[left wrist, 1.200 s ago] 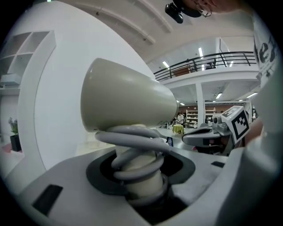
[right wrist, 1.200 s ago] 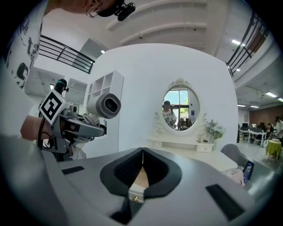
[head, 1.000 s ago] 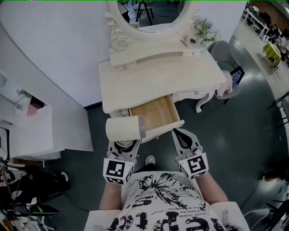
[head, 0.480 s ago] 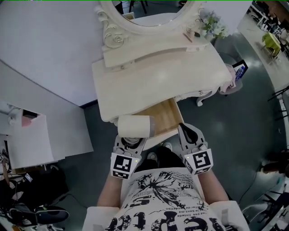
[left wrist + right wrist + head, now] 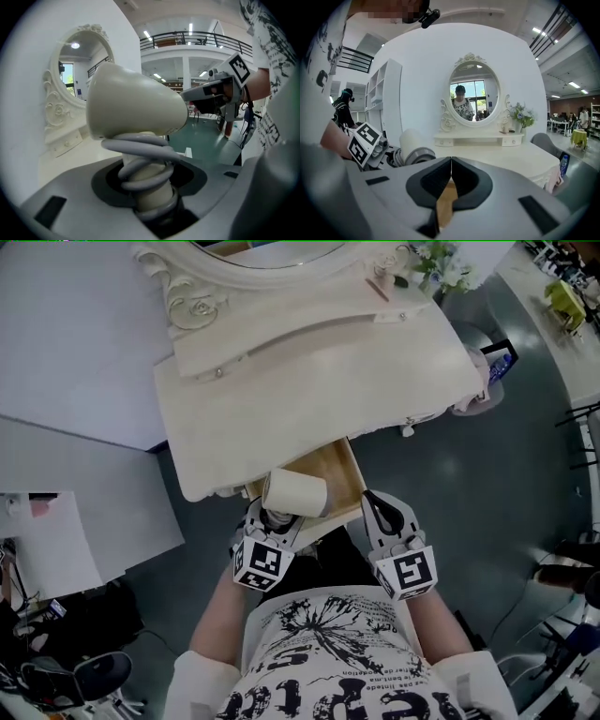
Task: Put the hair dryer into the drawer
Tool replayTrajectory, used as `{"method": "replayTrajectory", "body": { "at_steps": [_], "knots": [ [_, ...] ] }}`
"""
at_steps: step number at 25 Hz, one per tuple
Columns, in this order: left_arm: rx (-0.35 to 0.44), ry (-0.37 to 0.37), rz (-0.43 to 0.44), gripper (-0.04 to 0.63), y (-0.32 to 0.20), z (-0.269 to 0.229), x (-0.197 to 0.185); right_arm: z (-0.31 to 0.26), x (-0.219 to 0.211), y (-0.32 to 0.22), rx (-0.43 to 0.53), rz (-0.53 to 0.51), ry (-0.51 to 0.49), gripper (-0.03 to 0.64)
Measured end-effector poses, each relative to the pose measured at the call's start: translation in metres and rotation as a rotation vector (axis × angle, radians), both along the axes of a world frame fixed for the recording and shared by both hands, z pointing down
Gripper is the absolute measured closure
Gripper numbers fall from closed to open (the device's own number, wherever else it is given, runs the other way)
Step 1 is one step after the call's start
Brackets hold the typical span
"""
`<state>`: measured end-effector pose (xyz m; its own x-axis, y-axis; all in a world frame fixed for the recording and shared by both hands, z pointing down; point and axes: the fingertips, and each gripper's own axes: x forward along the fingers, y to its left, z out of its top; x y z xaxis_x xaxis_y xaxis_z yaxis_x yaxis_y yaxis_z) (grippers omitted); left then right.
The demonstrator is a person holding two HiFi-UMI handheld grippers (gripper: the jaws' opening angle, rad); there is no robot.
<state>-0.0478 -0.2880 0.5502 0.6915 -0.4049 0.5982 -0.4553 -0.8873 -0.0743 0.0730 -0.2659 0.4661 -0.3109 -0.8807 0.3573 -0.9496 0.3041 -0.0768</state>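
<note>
head view: a person stands at a cream dressing table [image 5: 309, 381] whose central drawer [image 5: 334, 469] is pulled out, its light wooden bottom bare on the right. the left gripper [image 5: 271, 517] carries the hair dryer [image 5: 294, 493]; the cream barrel lies crosswise over the drawer's left front part. whether it touches the wood cannot be told. the right gripper [image 5: 374, 500] is just beside the drawer's right front corner, apart from the hair dryer.

left gripper view: the jaws of the left gripper [image 5: 151, 194] are partly closed and clamp the handle [image 5: 149, 199] of the hair dryer [image 5: 136, 105]. a grey cord [image 5: 140, 149] is coiled round that handle just under the barrel. the barrel's wider end points toward the right gripper [image 5: 212, 93], which shows beyond it with its marker cube [image 5: 239, 68].

right gripper view: the jaws of the right gripper [image 5: 451, 165] are brought together, tips touching, with nothing between them. beyond them are the oval mirror [image 5: 474, 93], a small bunch of flowers [image 5: 520, 114] on the tabletop, and at left the hair dryer [image 5: 411, 146].
</note>
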Motion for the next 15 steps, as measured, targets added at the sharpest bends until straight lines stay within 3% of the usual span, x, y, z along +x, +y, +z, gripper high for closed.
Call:
{"method": "replayTrajectory", "body": {
  "at_steps": [7, 15],
  "knots": [
    [-0.095, -0.228, 0.143, 0.371, -0.008, 0.091, 0.033, 0.032, 0.035, -0.015, -0.059, 0.030, -0.006, 0.600],
    [-0.222, -0.391, 0.304, 0.371, 0.003, 0.164, 0.050, 0.051, 0.065, -0.020, -0.100, 0.067, -0.024, 0.600]
  ]
}}
